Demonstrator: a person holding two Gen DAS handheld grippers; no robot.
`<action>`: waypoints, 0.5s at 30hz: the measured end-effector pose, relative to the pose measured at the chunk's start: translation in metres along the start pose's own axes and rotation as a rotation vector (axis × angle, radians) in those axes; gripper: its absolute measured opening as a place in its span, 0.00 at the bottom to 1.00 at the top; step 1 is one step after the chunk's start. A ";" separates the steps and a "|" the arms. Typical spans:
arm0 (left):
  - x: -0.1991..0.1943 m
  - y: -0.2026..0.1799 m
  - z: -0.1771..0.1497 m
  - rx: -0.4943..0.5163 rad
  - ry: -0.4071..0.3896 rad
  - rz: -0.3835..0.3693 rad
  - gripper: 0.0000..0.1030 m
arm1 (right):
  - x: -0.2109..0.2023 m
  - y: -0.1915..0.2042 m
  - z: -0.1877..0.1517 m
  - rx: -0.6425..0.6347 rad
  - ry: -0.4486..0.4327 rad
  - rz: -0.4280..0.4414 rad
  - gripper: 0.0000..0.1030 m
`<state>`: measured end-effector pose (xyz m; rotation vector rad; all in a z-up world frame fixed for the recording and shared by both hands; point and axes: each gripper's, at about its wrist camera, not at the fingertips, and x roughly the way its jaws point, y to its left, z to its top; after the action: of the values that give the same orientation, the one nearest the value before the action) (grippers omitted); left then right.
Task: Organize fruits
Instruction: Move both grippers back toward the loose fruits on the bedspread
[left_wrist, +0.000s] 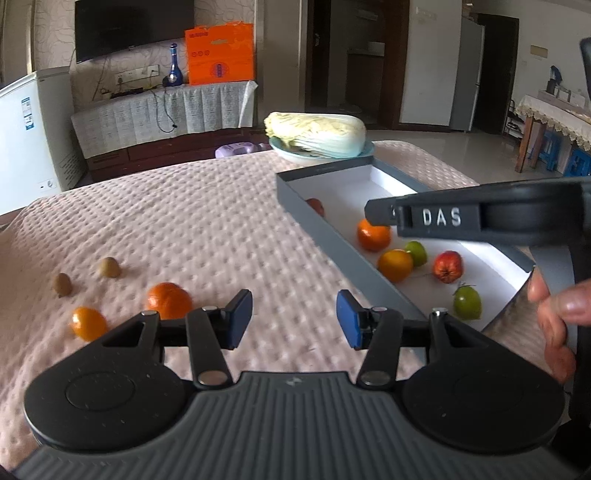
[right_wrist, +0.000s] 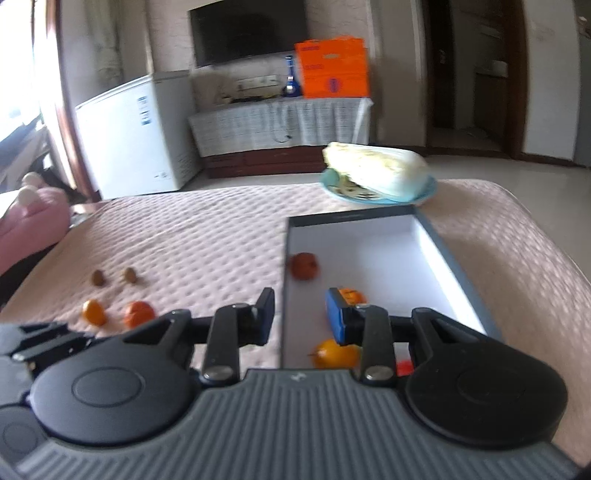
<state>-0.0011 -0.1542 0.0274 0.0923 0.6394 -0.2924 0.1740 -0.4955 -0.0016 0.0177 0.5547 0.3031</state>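
Left gripper (left_wrist: 294, 319), jaws apart and empty, sits nearer the big orange (left_wrist: 169, 300), just ahead-left; right gripper (right_wrist: 300, 318) gapes empty over the box (right_wrist: 461, 273).

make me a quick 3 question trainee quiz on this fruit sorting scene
1. How many fruits lie on the pink cloth, outside the grey box?
2. True or false: the cabbage sits inside the box.
3. The left hand-held gripper is: A) open with nothing between its pads, B) shut on an orange, C) shut on a kiwi.

Key: 1. four: two oranges, two small brown fruits. 2. false, it is on a plate. 3. A.
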 end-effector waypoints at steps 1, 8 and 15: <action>-0.001 0.004 -0.001 -0.002 -0.001 0.006 0.55 | 0.000 0.005 0.000 -0.008 -0.001 0.007 0.33; -0.012 0.037 -0.008 -0.014 0.002 0.057 0.55 | 0.004 0.031 0.000 -0.042 0.004 0.066 0.33; -0.024 0.071 -0.017 -0.037 0.006 0.111 0.55 | 0.011 0.054 0.002 -0.065 0.007 0.116 0.33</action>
<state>-0.0084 -0.0776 0.0275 0.0931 0.6427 -0.1736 0.1689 -0.4402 -0.0006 -0.0141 0.5516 0.4337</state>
